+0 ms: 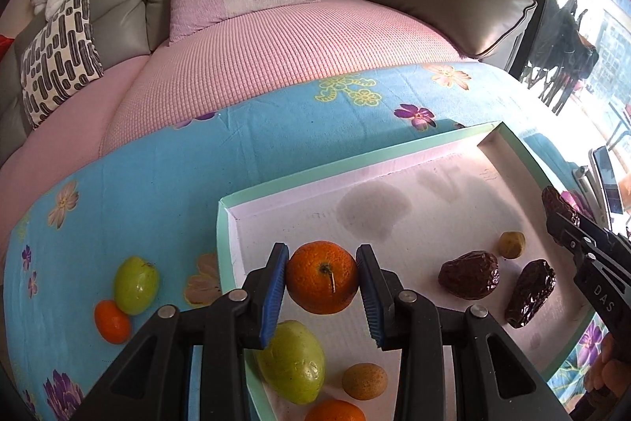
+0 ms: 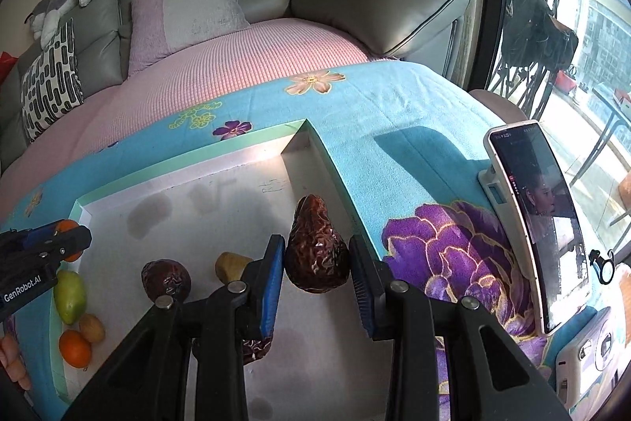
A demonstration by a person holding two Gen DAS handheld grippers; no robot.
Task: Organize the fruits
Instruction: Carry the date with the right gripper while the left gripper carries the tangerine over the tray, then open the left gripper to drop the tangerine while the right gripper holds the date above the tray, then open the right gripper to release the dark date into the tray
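Note:
My left gripper (image 1: pixel 322 257) is shut on an orange (image 1: pixel 321 277), held just above the near left part of the white tray with a mint-green rim (image 1: pixel 355 160). My right gripper (image 2: pixel 317 243) is shut on a wrinkled dark date (image 2: pixel 317 251) over the tray's right side (image 2: pixel 197 152). In the tray lie a green fruit (image 1: pixel 294 367), a small brown fruit (image 1: pixel 364 380), another orange (image 1: pixel 335 411), two dates (image 1: pixel 469 275) (image 1: pixel 530 292) and a small yellowish fruit (image 1: pixel 511 244). Outside it, on the cloth at the left, sit a green fruit (image 1: pixel 136 285) and a small orange (image 1: pixel 112 320).
The tray rests on a blue flowered cloth (image 2: pixel 394 113) over a pink-covered sofa seat (image 1: pixel 276 46) with cushions behind. A phone on a stand (image 2: pixel 536 223) and a white device (image 2: pixel 587 362) stand right of the tray. A hand shows at the lower left edge (image 2: pixel 12 362).

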